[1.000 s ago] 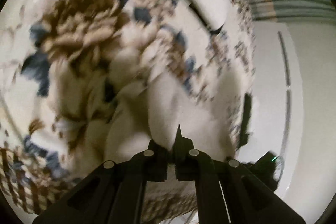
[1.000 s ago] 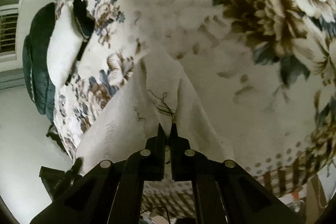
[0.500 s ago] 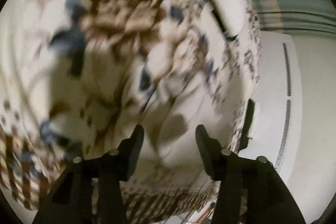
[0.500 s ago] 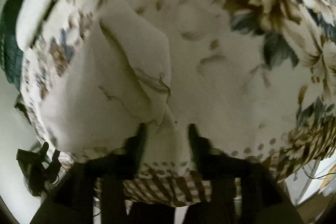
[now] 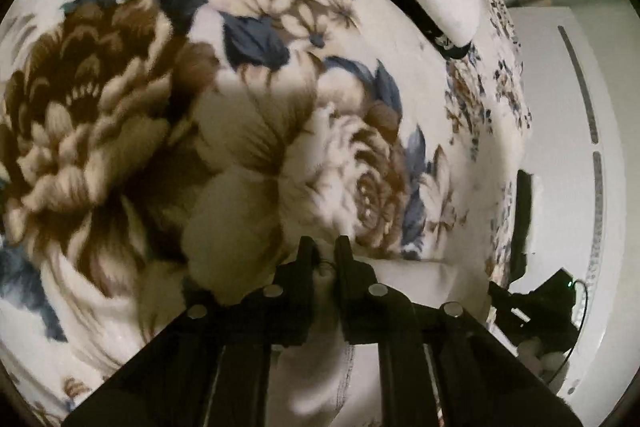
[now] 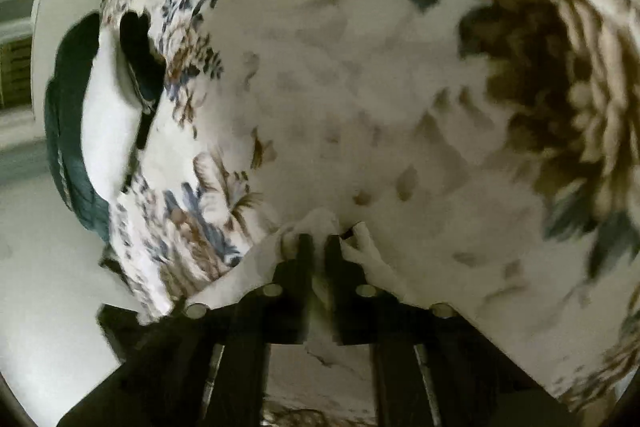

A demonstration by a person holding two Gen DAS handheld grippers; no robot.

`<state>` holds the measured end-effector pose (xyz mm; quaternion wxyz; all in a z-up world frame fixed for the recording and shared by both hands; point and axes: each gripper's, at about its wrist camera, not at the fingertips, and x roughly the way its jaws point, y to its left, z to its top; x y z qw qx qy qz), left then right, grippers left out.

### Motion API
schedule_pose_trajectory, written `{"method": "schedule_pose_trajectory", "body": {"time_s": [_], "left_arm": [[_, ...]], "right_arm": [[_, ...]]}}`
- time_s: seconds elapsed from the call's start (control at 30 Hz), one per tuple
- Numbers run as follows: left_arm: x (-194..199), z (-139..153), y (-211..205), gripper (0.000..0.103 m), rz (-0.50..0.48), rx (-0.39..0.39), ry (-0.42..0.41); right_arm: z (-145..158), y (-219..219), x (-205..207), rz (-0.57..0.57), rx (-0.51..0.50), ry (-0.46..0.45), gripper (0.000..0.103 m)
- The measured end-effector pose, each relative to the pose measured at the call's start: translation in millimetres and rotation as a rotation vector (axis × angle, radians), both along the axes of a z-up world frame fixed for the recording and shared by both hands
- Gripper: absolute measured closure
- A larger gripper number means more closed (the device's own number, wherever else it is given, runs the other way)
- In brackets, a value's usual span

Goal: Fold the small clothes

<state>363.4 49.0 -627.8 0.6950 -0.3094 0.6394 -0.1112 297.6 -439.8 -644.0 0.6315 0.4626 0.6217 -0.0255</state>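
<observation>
Left wrist view: the left gripper (image 5: 323,254), spread half a second ago, is now clenched on a fold of the white garment (image 5: 320,363) lying on the floral blanket (image 5: 120,99). Right wrist view: the right gripper (image 6: 319,250), likewise spread earlier, now pinches the white garment's (image 6: 376,263) bunched edge.

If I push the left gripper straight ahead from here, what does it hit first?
The left gripper is shut on the white garment, so that cloth travels with it. Just past its fingertips lies the floral blanket, probably the first contact, though depth is hard to judge through the fisheye.
</observation>
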Motion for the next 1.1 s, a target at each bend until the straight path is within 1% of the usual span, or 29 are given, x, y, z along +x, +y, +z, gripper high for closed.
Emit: {"method": "schedule_pose_trajectory", "body": {"time_s": [0.07,0.1,0.2,0.27,0.33,0.4,0.43,0.5,0.53,0.57,0.6,0.63,0.67,0.7,0.73,0.77,0.8,0.87,0.93,0.97,1.0,1.07,1.1], "left_arm": [[-1,-2,6,0.095,-0.001,0.012,-0.002],[-1,-4,9,0.095,0.002,0.016,-0.001],[0,-12,14,0.095,0.014,0.008,0.008],[3,-14,15,0.095,0.011,0.003,0.011],[9,-12,12,0.095,0.006,-0.007,0.005],[10,-10,14,0.092,0.002,-0.032,0.017],[8,-9,18,0.085,0.017,-0.079,0.035],[4,-6,25,0.074,0.042,-0.125,0.036],[0,-4,29,0.066,0.051,-0.169,0.020],[-3,-4,31,0.066,0.049,-0.186,0.016],[-6,-6,32,0.066,0.044,-0.190,0.021],[-9,-9,30,0.069,0.036,-0.180,0.030],[-10,-10,28,0.069,0.030,-0.173,0.027],[-11,-8,25,0.077,0.021,-0.155,0.010],[-11,-6,23,0.094,0.014,-0.142,-0.007],[-10,-4,22,0.094,0.012,-0.127,-0.019],[-9,-2,22,0.094,0.017,-0.108,-0.030],[-6,-4,22,0.095,0.030,-0.108,-0.042],[-3,-18,26,0.096,0.044,-0.114,-0.035],[-3,-24,27,0.096,0.046,-0.117,-0.024],[-2,-31,29,0.095,0.048,-0.123,-0.011],[1,-32,32,0.095,0.041,-0.156,-0.001],[1,-30,34,0.091,0.034,-0.178,0.006]], "right_arm": [[0,-3,-6,-0.051,-0.012,-0.002,0.098],[-2,-8,-11,-0.090,-0.016,0.009,0.098],[-17,-18,-17,-0.158,-0.026,0.057,0.098],[-23,-17,-14,-0.156,-0.024,0.074,0.098],[-20,-14,-8,-0.119,-0.038,0.065,0.098],[-14,-13,-6,-0.104,-0.027,0.051,0.095],[-8,-14,-6,-0.105,-0.020,0.036,0.093],[1,-16,-7,-0.080,-0.026,0.009,0.074],[3,-18,-9,-0.072,-0.026,0.001,0.057],[3,-19,-10,-0.066,-0.018,-0.004,0.051],[0,-18,-10,-0.055,-0.001,-0.004,0.051],[-3,-17,-11,-0.048,0.011,-0.001,0.051],[-6,-14,-11,-0.039,0.027,0.003,0.051],[-10,-11,-12,-0.034,0.036,0.010,0.051],[-13,-8,-13,-0.031,0.039,0.016,0.059],[-15,-4,-14,-0.027,0.036,0.018,0.086],[-15,-2,-15,-0.023,0.019,0.017,0.096],[-11,-1,-18,-0.033,-0.034,-0.003,0.098],[-12,-7,-19,-0.051,-0.091,0.017,0.099],[-15,-9,-20,-0.055,-0.102,0.027,0.099],[-19,-8,-19,-0.042,-0.100,0.039,0.099],[-21,1,-13,0.036,-0.103,0.047,0.098],[-19,4,-9,0.077,-0.098,0.046,0.098]]}}
